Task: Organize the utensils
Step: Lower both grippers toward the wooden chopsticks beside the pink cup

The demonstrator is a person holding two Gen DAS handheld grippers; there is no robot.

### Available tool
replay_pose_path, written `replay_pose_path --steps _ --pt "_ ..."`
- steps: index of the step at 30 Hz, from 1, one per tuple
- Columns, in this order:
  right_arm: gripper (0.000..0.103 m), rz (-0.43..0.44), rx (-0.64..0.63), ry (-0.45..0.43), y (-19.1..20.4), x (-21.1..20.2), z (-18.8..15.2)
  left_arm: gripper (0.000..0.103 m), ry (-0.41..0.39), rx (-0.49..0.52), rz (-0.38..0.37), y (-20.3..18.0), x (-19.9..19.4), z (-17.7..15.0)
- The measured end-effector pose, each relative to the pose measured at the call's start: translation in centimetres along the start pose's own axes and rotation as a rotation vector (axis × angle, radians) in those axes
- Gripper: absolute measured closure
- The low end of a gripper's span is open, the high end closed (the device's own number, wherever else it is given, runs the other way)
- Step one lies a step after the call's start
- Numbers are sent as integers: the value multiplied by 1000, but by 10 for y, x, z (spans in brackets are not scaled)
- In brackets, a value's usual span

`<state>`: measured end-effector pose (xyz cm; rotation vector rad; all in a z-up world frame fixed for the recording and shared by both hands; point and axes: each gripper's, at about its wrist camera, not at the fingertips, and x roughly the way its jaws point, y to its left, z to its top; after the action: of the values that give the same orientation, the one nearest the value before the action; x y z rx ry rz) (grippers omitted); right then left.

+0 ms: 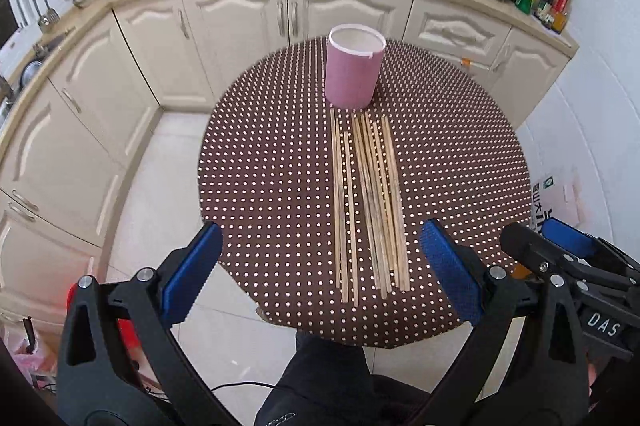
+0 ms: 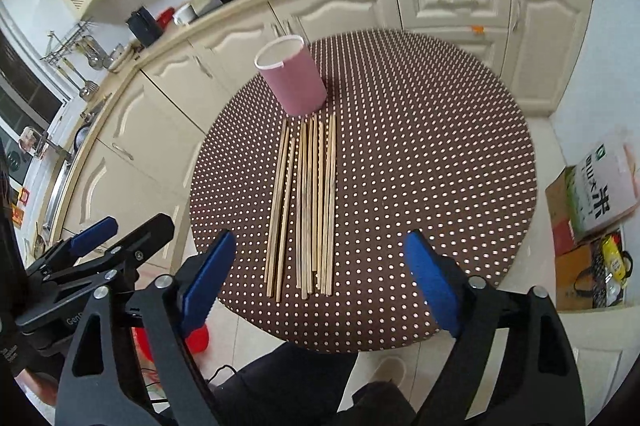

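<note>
A round dotted table (image 1: 460,153) in a cream kitchen bears chopsticks (image 1: 368,201) and a pink cup (image 1: 352,69); left gripper (image 1: 320,266) and right gripper (image 2: 320,274) both gape empty.

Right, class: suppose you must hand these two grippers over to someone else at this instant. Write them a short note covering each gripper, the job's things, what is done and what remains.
Left gripper: jaws open, empty, above the near table edge.
Right gripper: jaws open, empty, alongside the left.
Chopsticks: all lying roughly parallel on the dotted round table, far tips by the pink holder.
Holder: upright at the far side; nothing shows above its rim.
Done: nothing yet.
Left: pick up the chopsticks and stand them in the holder.
</note>
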<state>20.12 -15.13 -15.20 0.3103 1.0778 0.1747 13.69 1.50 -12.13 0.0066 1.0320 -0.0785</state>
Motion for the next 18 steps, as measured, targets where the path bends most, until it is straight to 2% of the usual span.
replay_pose_path --steps 9,18 --pt "48 -22 54 147 -9 70 35 6 165 -49 -52 20 75 26" --pt "66 -88 86 246 -21 125 65 7 293 -53 -51 30 150 57"
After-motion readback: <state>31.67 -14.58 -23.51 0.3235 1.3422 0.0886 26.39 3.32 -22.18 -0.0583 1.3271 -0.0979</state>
